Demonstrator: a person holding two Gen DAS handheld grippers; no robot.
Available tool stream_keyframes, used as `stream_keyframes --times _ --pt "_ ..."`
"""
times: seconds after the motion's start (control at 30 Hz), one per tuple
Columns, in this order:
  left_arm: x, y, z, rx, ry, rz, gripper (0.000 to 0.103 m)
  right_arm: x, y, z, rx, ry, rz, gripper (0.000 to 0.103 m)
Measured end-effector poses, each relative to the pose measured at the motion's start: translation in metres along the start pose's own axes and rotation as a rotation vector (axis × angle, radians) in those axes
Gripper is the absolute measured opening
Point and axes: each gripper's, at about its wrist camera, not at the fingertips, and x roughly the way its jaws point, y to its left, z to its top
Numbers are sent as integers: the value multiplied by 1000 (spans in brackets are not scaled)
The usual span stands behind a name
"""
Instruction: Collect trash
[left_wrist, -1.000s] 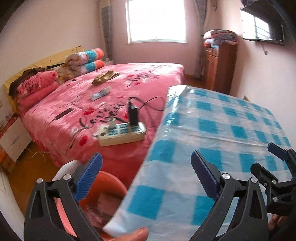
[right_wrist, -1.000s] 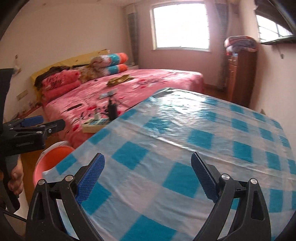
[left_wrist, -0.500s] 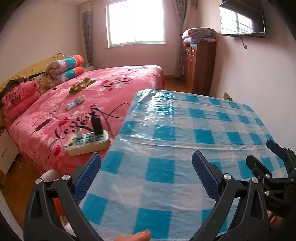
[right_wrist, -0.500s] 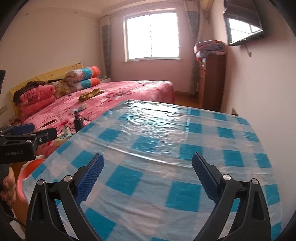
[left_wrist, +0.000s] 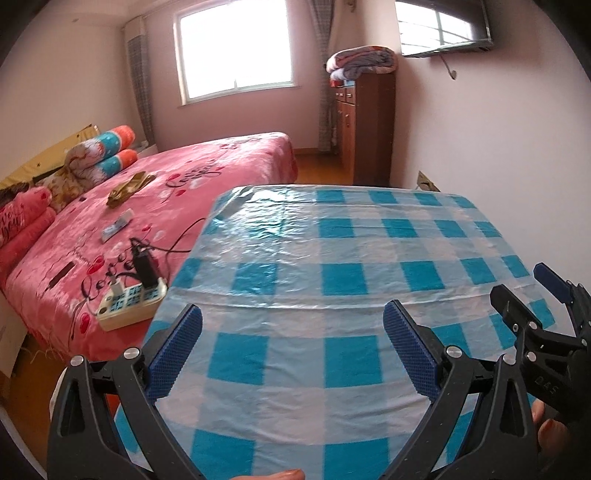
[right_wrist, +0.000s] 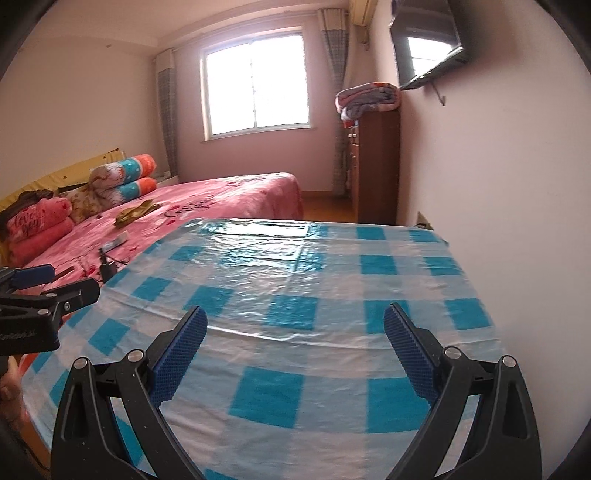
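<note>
- My left tongs (left_wrist: 291, 347) fill the bottom of the left wrist view, spread wide with nothing between the blue pads (left_wrist: 175, 350).
- My right tongs (right_wrist: 295, 347) sit the same way at the bottom of the right wrist view, wide and empty.
- Both hang over the worktop (left_wrist: 332, 280), covered by a blue-and-white checked plastic sheet; I see no trash on it in either view.
- At the lower left edge of the left view, a sliver of an orange bin (left_wrist: 110, 406) shows beside the worktop; I cannot tell what is in it.
- Left of the worktop stands the pink bed (left_wrist: 155, 199), with a power strip (left_wrist: 129, 301) near its closest edge and rolled blankets (left_wrist: 107, 153) at the upper left.
- A wooden cabinet (right_wrist: 380, 166) stands against the far wall, right of centre.
</note>
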Motion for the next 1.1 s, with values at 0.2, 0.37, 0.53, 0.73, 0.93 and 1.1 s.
stream_keyframes --times 0.2,0.37,0.53,0.73,0.93,1.1 --pt "6 -24 5 31 -3 -17 99 -1 -23 -2 18 -11 -26 95" --pt "13 -42 6 58 3 -26 99 0 -44 -3 51 -9 -50 95" --pt "19 -54 5 75 11 -33 99 -2 -58 -6 74 -9 -68 95" --pt "24 -65 2 92 22 -42 99 1 -68 -8 88 0 -72 95" --pt "26 -69 0 100 30 -45 99 1 -70 -10 87 3 -64 95" --pt "30 -69 -1 99 36 -43 99 3 -69 -11 88 10 -59 95"
